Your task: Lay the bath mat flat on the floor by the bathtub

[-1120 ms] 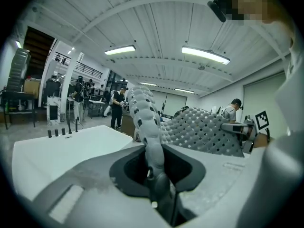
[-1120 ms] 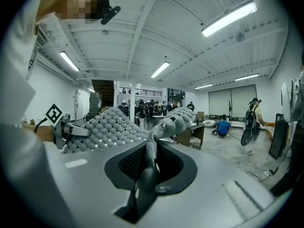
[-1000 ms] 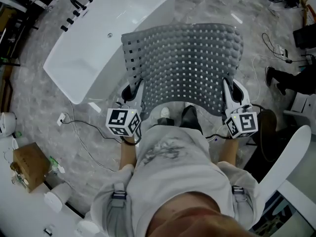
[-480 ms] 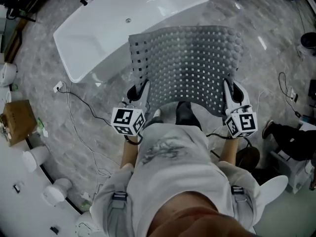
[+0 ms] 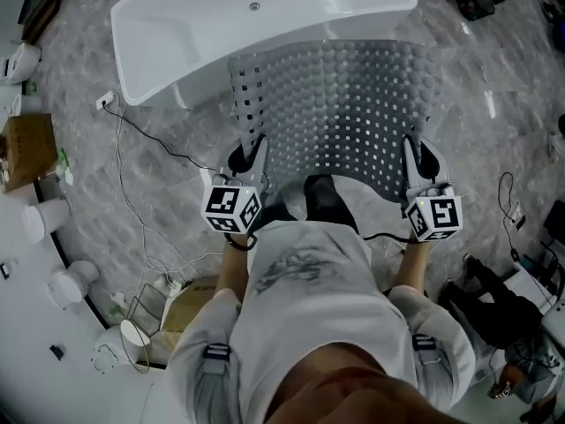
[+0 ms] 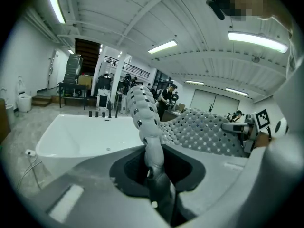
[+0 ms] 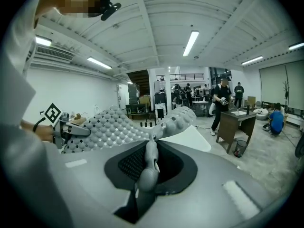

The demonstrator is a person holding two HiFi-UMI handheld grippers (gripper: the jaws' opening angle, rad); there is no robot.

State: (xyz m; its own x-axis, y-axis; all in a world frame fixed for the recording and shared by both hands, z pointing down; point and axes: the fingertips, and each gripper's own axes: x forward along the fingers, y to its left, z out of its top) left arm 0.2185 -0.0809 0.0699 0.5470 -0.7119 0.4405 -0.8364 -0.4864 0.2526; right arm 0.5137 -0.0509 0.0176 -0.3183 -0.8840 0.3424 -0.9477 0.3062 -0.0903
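A grey bubbled bath mat with square holes hangs stretched between both grippers, above the floor beside the white bathtub. My left gripper is shut on the mat's near left edge, and the mat rises from between its jaws in the left gripper view. My right gripper is shut on the near right edge; in the right gripper view the mat runs off to the left from its jaws. The mat's far edge overlaps the tub's near rim in the head view.
Grey marble floor surrounds the tub. A white cable with a plug trails at left. A cardboard box and white fixtures sit at far left. Bags and gear lie at right. People stand by a desk in the background.
The person has turned toward the tub, which shifted from upper left to straight ahead. Both grippers carried the mat along and lower; the grips stayed the same.
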